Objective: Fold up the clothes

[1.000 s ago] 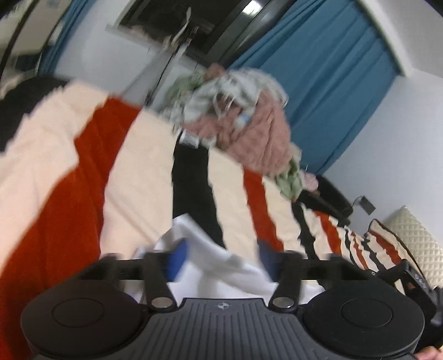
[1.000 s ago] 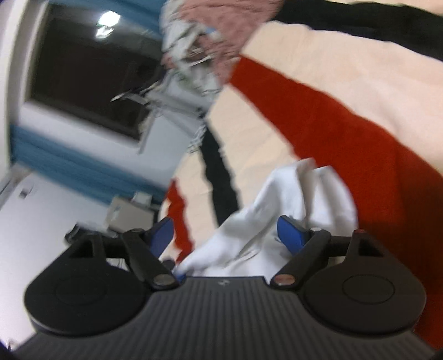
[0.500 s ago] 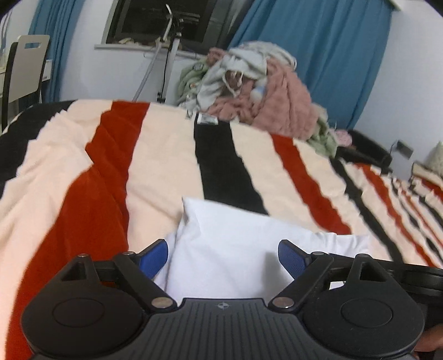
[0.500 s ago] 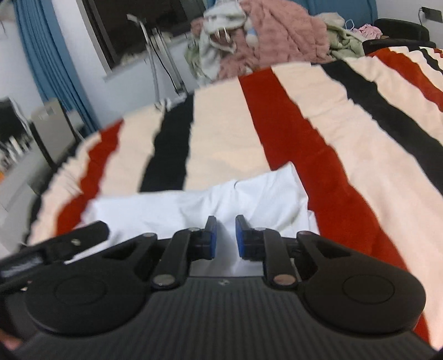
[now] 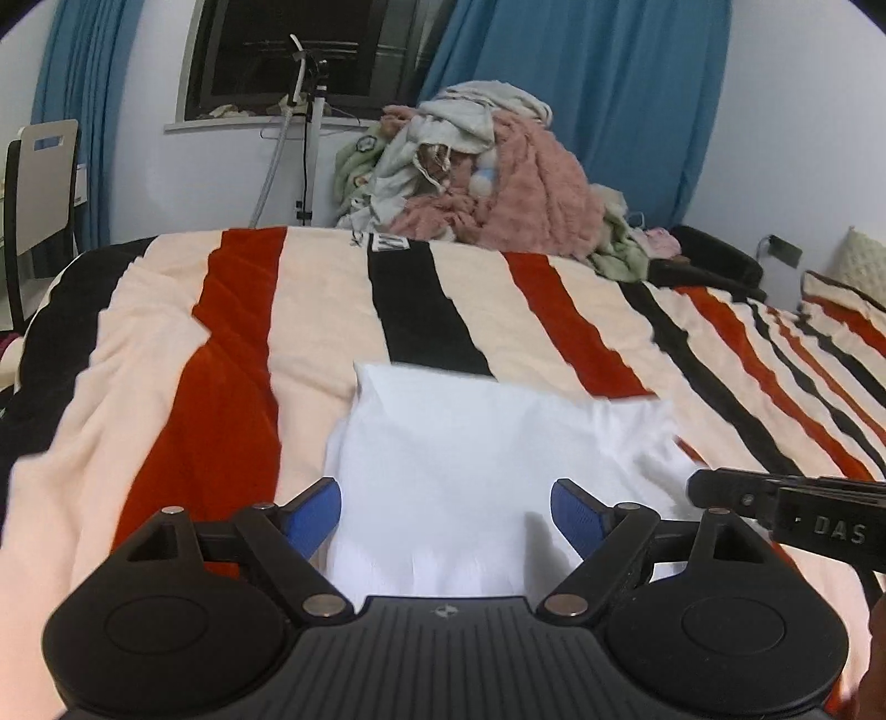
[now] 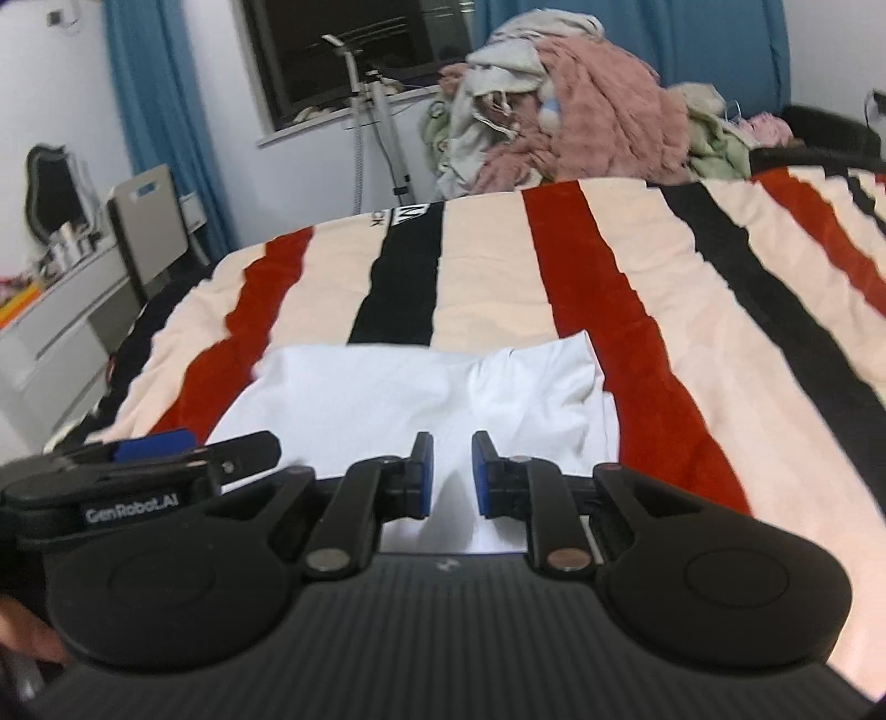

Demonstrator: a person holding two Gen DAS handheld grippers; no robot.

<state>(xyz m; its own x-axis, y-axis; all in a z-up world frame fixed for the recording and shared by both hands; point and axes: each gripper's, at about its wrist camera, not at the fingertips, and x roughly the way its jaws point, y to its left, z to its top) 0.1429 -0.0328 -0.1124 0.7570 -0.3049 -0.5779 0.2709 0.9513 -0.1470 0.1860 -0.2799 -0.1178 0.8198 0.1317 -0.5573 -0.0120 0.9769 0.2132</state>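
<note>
Risks, biggest first:
- Shirt [image 5: 487, 459] is a folded white rectangle near the bed's close edge, on the blanket [image 5: 238, 354]. Plush, rumpled pile underneath, so any drag prob. pulls the bottom layer and the stack skews.
- R side of the shirt is puckered, w/ a loose flap at the far R corner in the right view. A next fold over that would likely lock in the crease and leave edges uneven.
- Left tool [image 5: 446, 512]: jaws wide, closing slightly, cloth below and between the pads but not pinched. If it bites now, may take the top layer only and peel the fold open.
- Right tool [image 6: 449, 473]: jaws narrow w/ a small gap, nothing gripped, hovering over the shirt's near part. Could snag a wrinkle if lowered as is.
- Tools sit just beside each other; a collision seems possible if both go for the same edge.

Room: bed w/ cream/red/black stripes; laundry pile [image 5: 482, 177] at the far end, well apart; blue curtains [image 5: 581, 99]; dark window [image 6: 354, 44]; chair [image 5: 39, 183] at left.
</note>
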